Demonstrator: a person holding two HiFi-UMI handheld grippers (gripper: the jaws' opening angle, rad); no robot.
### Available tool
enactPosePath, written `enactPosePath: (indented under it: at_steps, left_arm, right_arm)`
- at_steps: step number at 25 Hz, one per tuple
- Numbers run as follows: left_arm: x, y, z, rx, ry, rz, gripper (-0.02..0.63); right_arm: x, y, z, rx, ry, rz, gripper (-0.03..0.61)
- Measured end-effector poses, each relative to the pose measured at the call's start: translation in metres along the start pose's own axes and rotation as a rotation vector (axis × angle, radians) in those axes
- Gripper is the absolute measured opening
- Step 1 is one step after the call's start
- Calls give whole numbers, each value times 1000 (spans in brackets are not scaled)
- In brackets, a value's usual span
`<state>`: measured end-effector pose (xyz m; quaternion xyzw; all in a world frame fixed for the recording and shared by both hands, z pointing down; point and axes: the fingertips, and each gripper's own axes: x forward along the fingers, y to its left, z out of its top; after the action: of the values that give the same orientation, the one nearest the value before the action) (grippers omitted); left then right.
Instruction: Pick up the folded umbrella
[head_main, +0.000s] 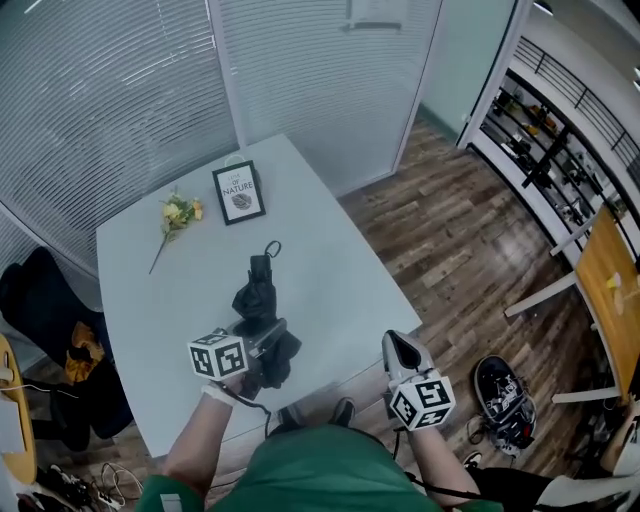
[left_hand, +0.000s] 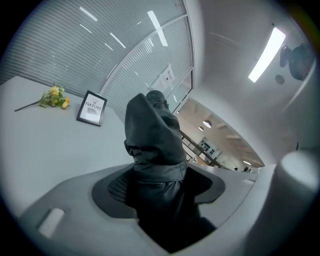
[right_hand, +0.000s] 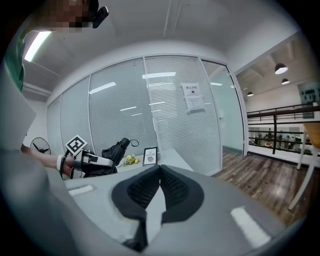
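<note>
One "OF NATURE" print (head_main: 239, 192) is seen beyond the folded umbrella (left_hand: 152, 135), which is pinched by the left gripper (head_main: 268, 338); the right gripper (right_hand: 160, 172) is pressed together.

L gripper (head_main: 262, 340): jaws pressed on folded umbrella (left_hand: 152, 135), which sticks out fwd past the pads; bare L forearm (head_main: 195, 440) runs back behind it. R gripper (head_main: 402, 350): jaw tips together, nothing betw. them, R forearm (head_main: 440, 462) behind, well apart from L gripper.

The framed picture (head_main: 239, 192) reads "OF NATURE"
</note>
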<state>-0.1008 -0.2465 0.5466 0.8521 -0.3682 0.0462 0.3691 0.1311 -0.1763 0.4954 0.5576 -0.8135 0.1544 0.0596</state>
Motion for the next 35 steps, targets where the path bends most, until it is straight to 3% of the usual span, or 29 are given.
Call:
enactPosePath:
  at_steps: [6,15,23,35]
  left_arm:
    - [-34,-35,46,-24,-147,-16,301]
    - [-83,-85,103,55,-347,-125,302]
    - [-126,-106,147,97,-514,-141,302]
    - [-109,-89,137,65,-494,-127,302]
  right_arm:
    - [3,4,30,-35,-60,19,5]
    - [9,21,73,-129,-119,68,5]
    - [3,39,106,-130,-187,99,3]
    - [13,29,106,-134,-185,91,5]
